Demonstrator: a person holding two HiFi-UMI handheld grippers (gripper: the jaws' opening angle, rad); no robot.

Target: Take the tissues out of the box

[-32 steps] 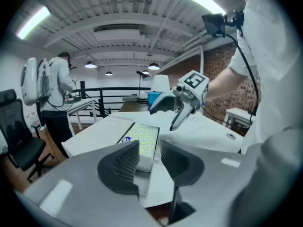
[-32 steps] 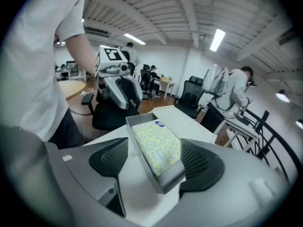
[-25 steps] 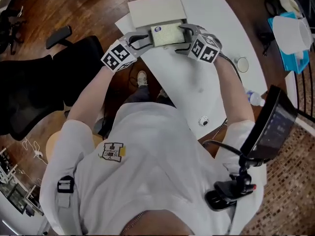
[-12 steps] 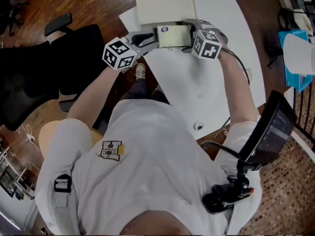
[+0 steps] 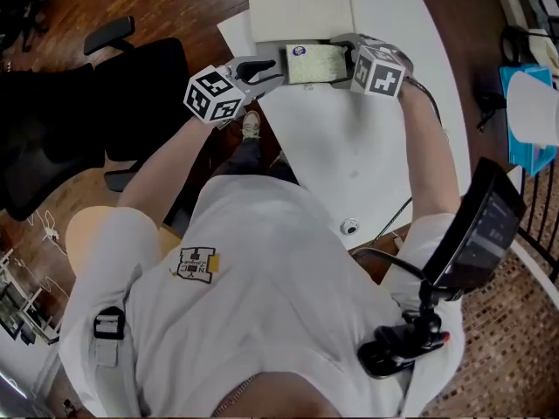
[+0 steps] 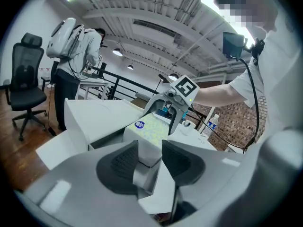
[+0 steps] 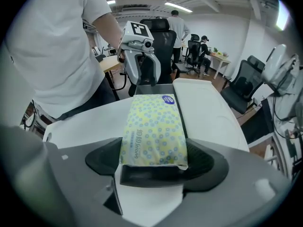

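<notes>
Your right tongs (image 7: 154, 163) are closing, wide-set, on the near end of the tissue pack (image 7: 152, 126), pads touching both sides, while your left tongs (image 6: 149, 157), nearly together, pinch the wall of the white box (image 6: 97, 119) at the pack's far end.

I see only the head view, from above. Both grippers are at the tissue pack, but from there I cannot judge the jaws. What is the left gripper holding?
Observer: The left gripper has its jaws shut on an edge of the white box, not on the tissue pack.
Operator: And the right one, is it on the pack?
Observer: Yes. The right gripper has the near end of the pack between its jaws. They are closing, and the pads already meet its two long sides.
</notes>
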